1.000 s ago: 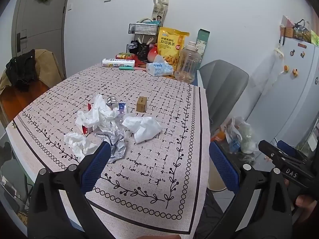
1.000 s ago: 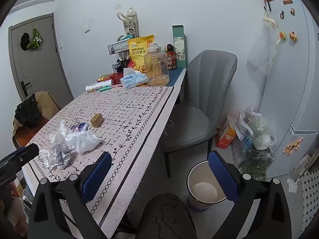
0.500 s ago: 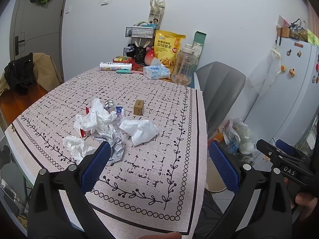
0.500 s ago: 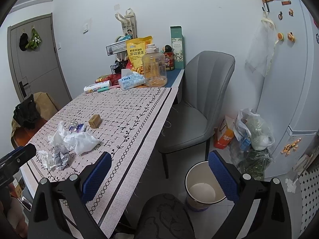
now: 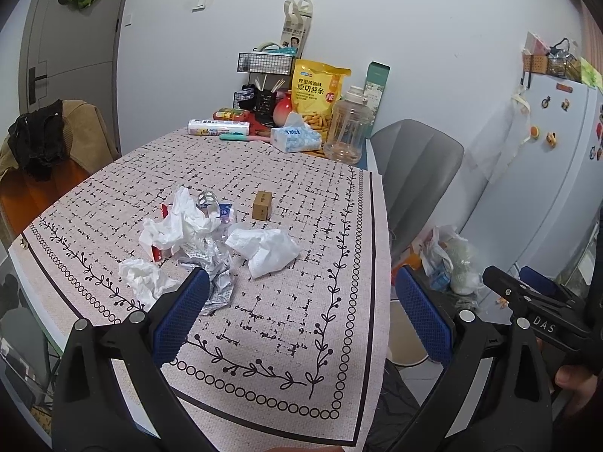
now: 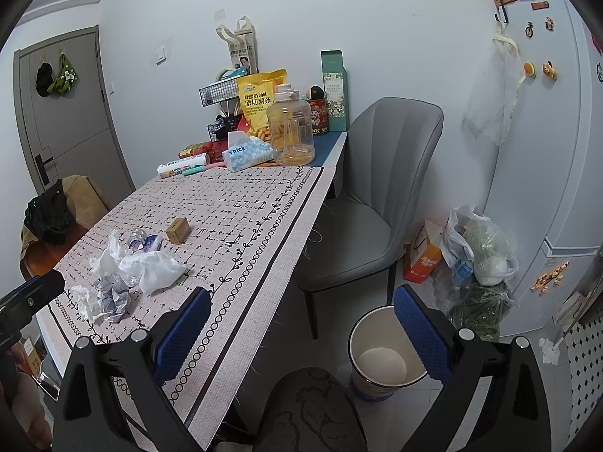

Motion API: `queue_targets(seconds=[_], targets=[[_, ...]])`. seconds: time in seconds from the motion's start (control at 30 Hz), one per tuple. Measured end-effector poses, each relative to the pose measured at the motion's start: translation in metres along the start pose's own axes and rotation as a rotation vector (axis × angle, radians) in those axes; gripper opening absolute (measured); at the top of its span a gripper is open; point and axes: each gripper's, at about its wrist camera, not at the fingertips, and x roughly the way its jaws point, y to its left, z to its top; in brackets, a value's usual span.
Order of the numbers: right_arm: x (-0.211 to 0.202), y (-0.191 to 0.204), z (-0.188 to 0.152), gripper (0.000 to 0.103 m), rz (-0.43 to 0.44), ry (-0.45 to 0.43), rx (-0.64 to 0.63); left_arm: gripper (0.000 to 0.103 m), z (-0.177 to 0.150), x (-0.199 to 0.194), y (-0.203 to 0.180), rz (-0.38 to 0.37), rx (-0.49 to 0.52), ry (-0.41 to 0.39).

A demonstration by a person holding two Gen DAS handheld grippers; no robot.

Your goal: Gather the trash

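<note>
A heap of trash lies on the patterned tablecloth (image 5: 286, 312): crumpled white tissues (image 5: 264, 248), a foil wrapper (image 5: 215, 282), a small blue packet (image 5: 225, 213) and a small brown box (image 5: 262, 205). The heap also shows in the right wrist view (image 6: 150, 271). A white waste bin (image 6: 380, 361) stands on the floor by the table. My left gripper (image 5: 301, 312) is open and empty above the table's near edge. My right gripper (image 6: 301, 335) is open and empty, held off the table's right side near the bin.
A grey chair (image 6: 369, 203) stands at the table's right side. A snack bag (image 5: 318, 94), clear jug (image 5: 348, 128), tissue pack (image 5: 296, 139) and wire rack crowd the far end. Bags (image 6: 478, 248) lie by the fridge (image 6: 546, 150). A chair with clothes (image 5: 41, 143) stands left.
Both grippers have drifted slightly back and up, so the table looks a little farther away. Both stay open and empty. The trash has not moved.
</note>
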Motion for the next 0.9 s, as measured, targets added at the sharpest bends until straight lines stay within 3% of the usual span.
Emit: queue_targets(seconds=[0.9], targets=[[-0.0003,0.0052,-0.0036,0.095,0.006,-0.004,-0.001,0.097,0.0004,-0.0013,0.0047,0.005,-0.018,-0.004]])
